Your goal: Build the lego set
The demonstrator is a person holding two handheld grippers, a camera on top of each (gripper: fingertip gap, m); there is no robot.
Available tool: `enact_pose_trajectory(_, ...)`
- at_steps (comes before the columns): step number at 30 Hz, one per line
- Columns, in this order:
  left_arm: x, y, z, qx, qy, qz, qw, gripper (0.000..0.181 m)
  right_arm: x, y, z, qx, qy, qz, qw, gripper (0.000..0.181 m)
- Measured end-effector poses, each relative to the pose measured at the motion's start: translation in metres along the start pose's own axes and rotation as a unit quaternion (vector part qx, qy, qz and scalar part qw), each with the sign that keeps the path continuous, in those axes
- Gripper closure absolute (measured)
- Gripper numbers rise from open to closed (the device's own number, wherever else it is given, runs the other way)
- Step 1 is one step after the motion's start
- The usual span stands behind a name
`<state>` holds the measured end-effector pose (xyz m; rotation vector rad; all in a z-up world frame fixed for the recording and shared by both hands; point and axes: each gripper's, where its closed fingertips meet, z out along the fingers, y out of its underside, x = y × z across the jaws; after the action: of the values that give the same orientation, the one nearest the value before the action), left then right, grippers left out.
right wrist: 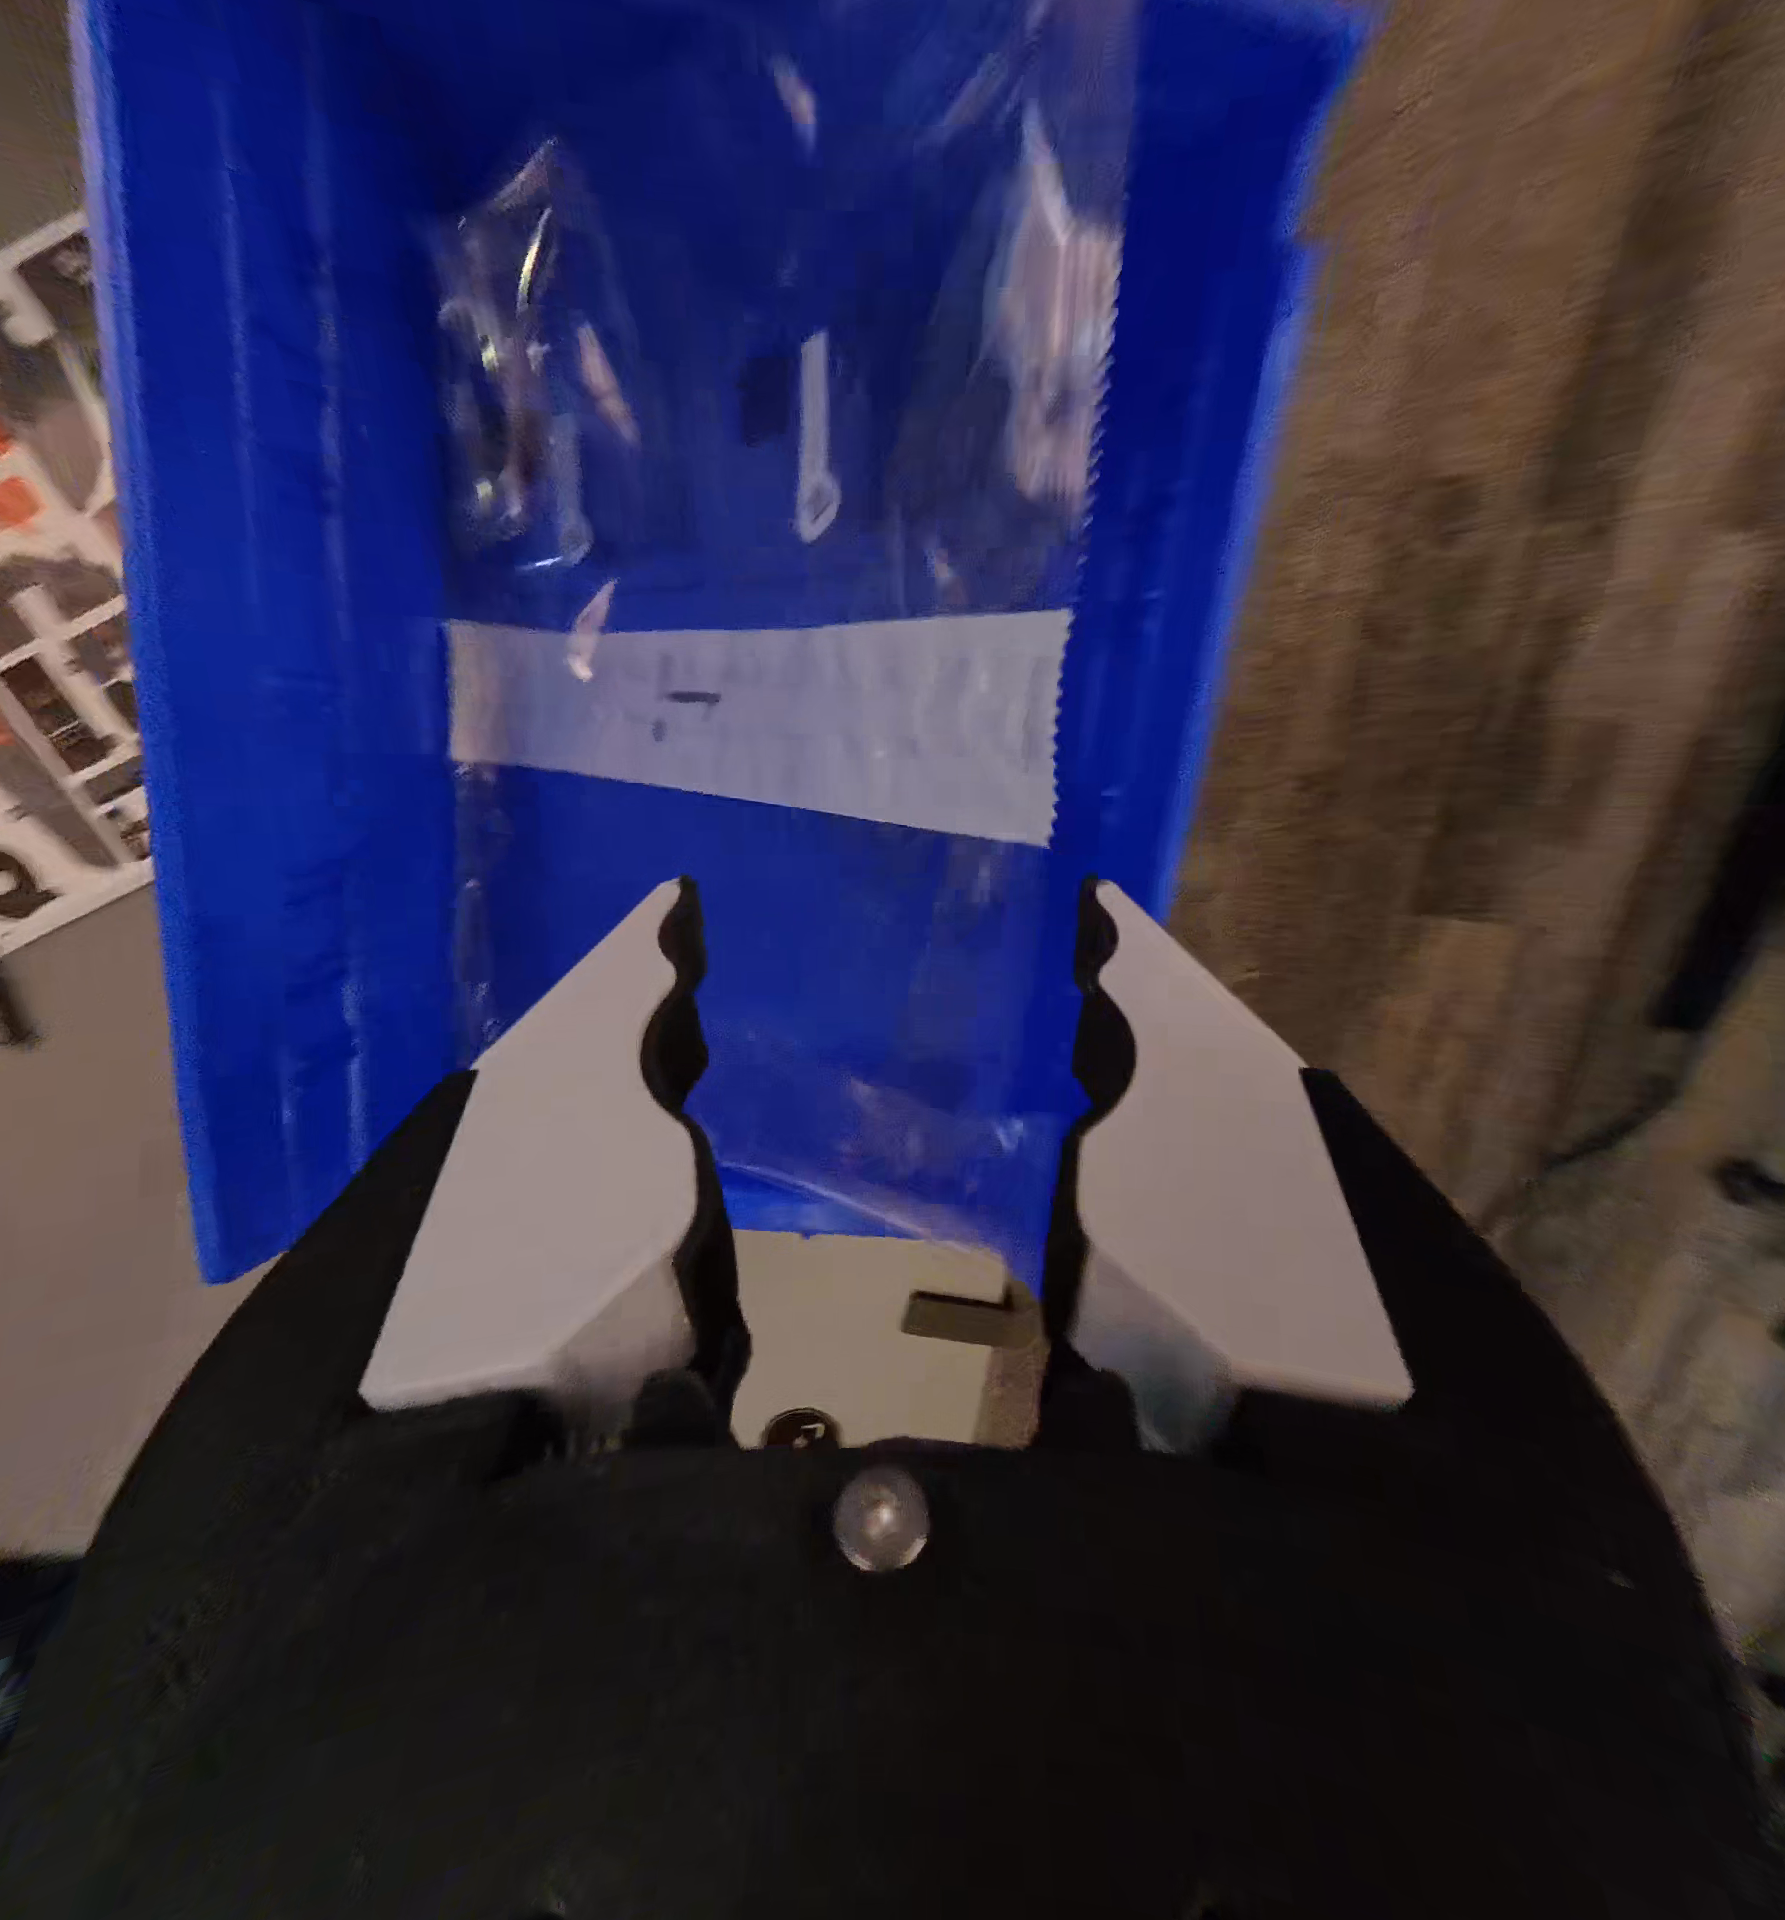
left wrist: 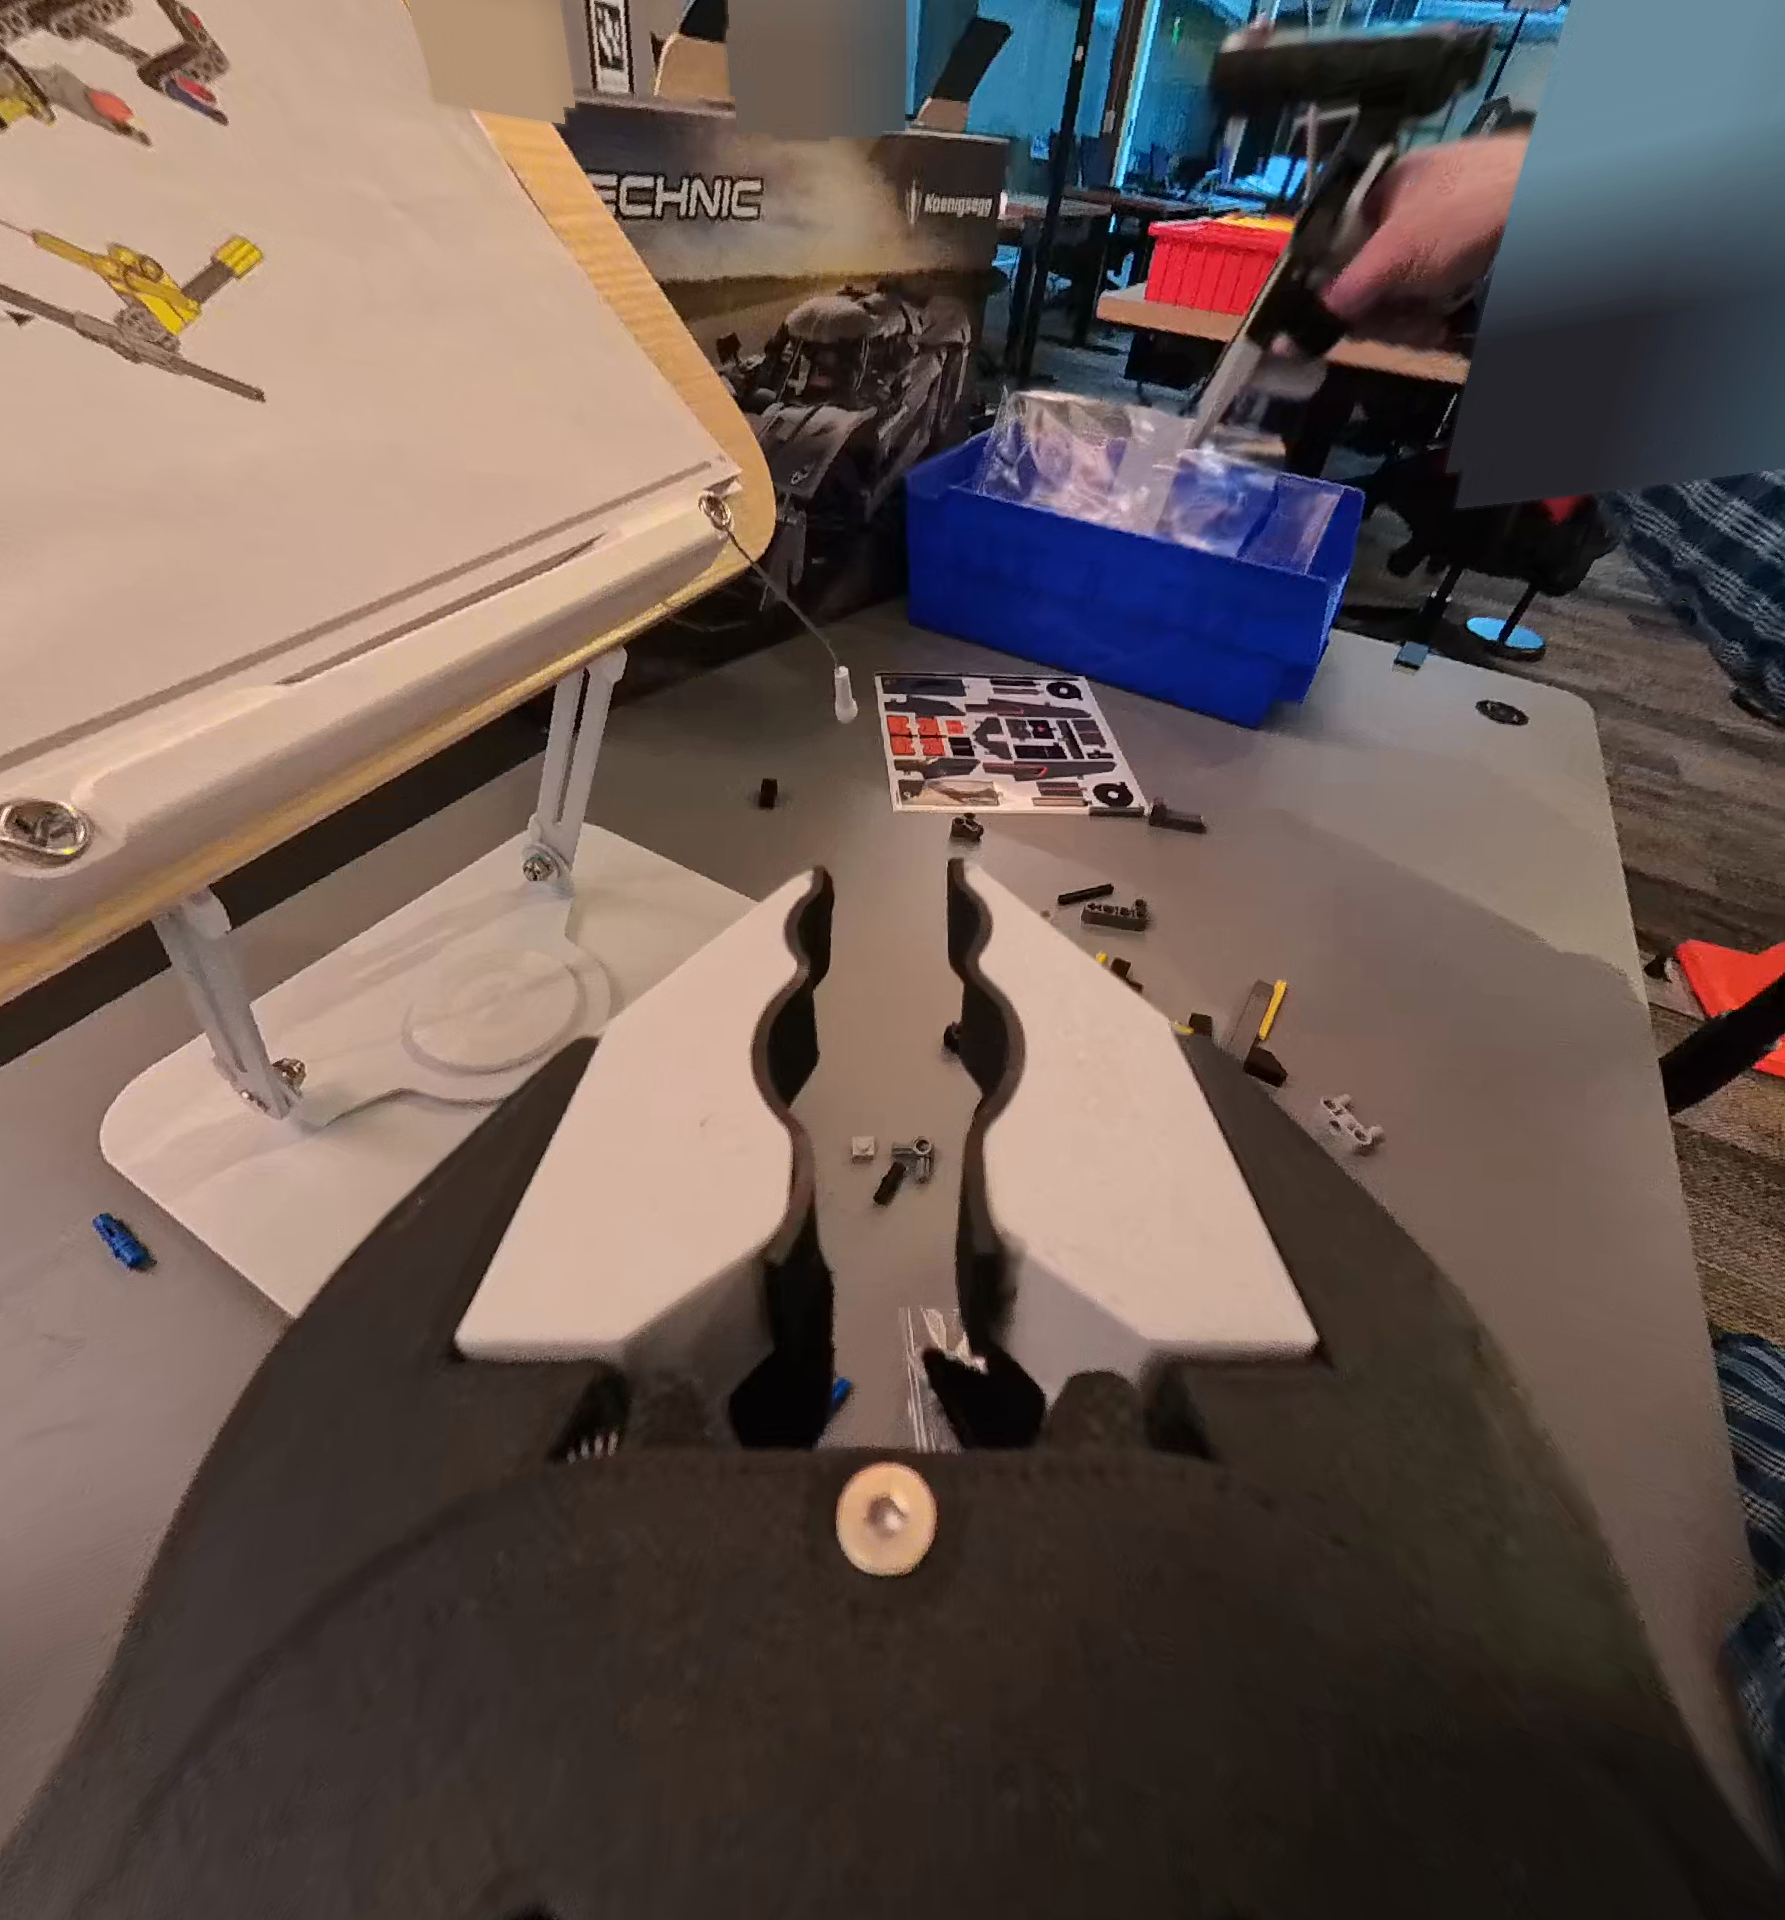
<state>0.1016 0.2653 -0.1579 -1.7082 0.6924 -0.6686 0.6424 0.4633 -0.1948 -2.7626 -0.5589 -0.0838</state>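
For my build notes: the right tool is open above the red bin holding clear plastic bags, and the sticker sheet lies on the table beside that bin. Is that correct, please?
One detail is off: the bin is blue, not red, as the right wrist view shows. The rest holds: the right tool is open above it, clear plastic bags lie inside, and the sticker sheet lies on the table beside it.

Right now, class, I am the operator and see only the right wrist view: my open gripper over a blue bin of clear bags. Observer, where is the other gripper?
Observer: The left gripper hovers open over the grey table, holding nothing.
Operator: Any loose pieces near it?
Observer: Yes. A small grey connector lies on the table under its open gap, and black pieces are scattered to its right.
Operator: Where are the instructions?
Observer: The open instruction booklet sits tilted on a white stand, to the left gripper's left.
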Motion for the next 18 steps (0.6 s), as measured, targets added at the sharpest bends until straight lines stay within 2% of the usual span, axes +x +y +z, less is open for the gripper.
enact_pose_trajectory(4,0.0,0.006,0.001,-0.014,-0.007,-0.001,1.0,0.159,-0.008,-0.018,-0.045,0.069,0.071,-0.035,0.994,0.115)
enact_pose_trajectory(6,0.002,0.011,0.002,-0.027,-0.009,0.006,1.0,0.158,-0.037,-0.031,-0.068,0.12,0.066,-0.07,0.988,0.126)
enact_pose_trajectory(9,0.006,0.021,0.003,-0.052,-0.012,0.018,0.998,0.157,-0.131,-0.051,-0.091,0.212,-0.024,-0.154,0.965,0.143)
enact_pose_trajectory(11,0.008,0.028,0.004,-0.065,-0.013,0.023,0.998,0.157,-0.196,-0.05,-0.088,0.231,-0.058,-0.229,0.944,0.148)
enact_pose_trajectory(14,0.013,0.039,0.004,-0.083,-0.011,0.028,0.996,0.157,-0.301,-0.035,-0.067,0.241,-0.142,-0.33,0.902,0.156)
enact_pose_trajectory(18,0.018,0.056,0.003,-0.109,-0.01,0.035,0.993,0.157,-0.402,-0.004,-0.024,0.209,-0.218,-0.41,0.86,0.159)
